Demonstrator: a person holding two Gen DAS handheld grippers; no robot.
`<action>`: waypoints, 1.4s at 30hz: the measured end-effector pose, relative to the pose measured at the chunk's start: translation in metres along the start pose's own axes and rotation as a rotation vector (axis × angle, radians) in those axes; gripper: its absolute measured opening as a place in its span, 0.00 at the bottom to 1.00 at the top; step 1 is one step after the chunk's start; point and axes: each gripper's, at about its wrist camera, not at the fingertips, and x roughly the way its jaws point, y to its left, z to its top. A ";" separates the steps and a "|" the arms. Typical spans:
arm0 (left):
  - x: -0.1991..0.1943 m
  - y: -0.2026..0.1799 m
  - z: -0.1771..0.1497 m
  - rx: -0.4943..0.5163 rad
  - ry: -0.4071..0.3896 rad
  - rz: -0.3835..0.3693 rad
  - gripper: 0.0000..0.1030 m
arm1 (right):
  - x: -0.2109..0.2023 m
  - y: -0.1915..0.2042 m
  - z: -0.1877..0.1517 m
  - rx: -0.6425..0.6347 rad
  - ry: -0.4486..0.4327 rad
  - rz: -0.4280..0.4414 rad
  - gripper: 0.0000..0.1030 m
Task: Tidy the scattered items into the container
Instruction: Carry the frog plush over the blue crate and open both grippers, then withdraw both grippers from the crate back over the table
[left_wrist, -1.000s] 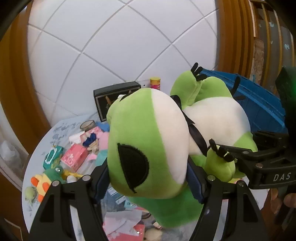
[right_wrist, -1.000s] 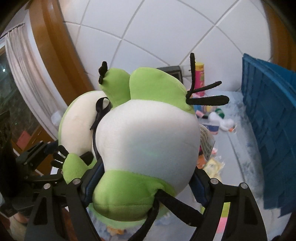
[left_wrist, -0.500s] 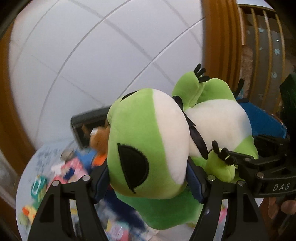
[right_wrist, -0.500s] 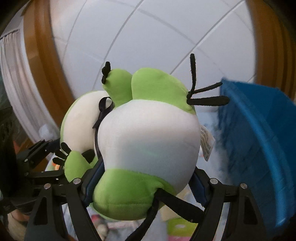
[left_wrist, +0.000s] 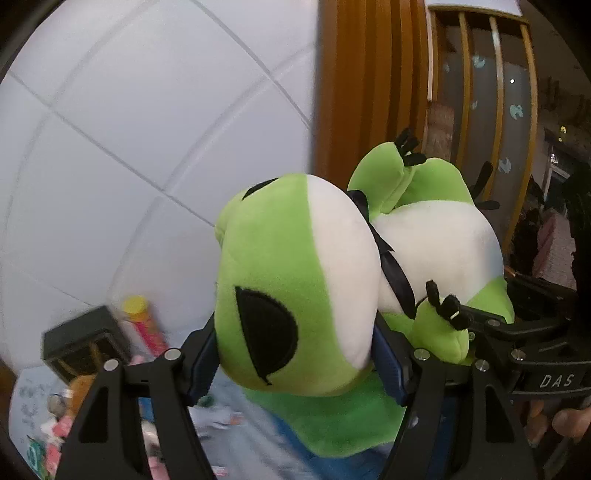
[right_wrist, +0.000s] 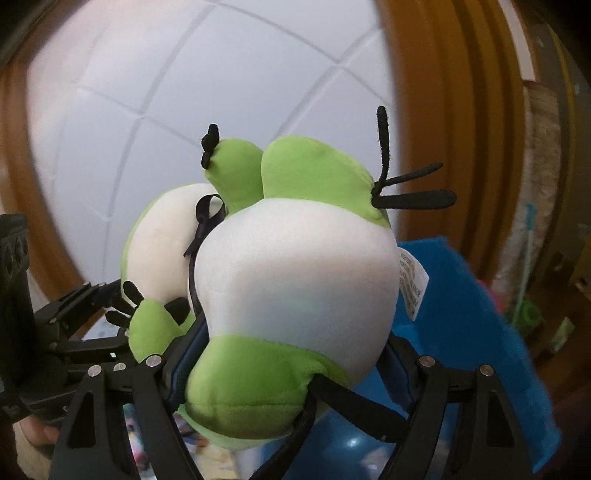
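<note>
Two claws carry one frog toward the bin

Both claws should keep their squeeze even and travel together (any lag would twist the toy), letting go only once it hangs over the blue plastic container (right_wrist: 476, 332). The left claw (left_wrist: 295, 354) is clenched on the head of the soft green-and-white plush frog (left_wrist: 295, 295), the right claw (right_wrist: 284, 369) on its rump, so the frog spans both. Beyond the frog, the container lies just behind and to its right; farther left, leftover clutter sits blurred on the desk (left_wrist: 33, 398).
</note>
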 end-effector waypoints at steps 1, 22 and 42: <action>0.019 -0.010 0.006 -0.009 0.050 -0.008 0.69 | 0.005 -0.018 0.006 0.010 0.027 -0.010 0.79; 0.179 -0.055 -0.056 -0.056 0.516 0.020 0.94 | 0.142 -0.173 -0.048 0.178 0.426 -0.018 1.00; 0.052 0.050 -0.103 -0.037 0.355 0.169 0.95 | 0.123 -0.037 -0.066 -0.009 0.359 -0.116 1.00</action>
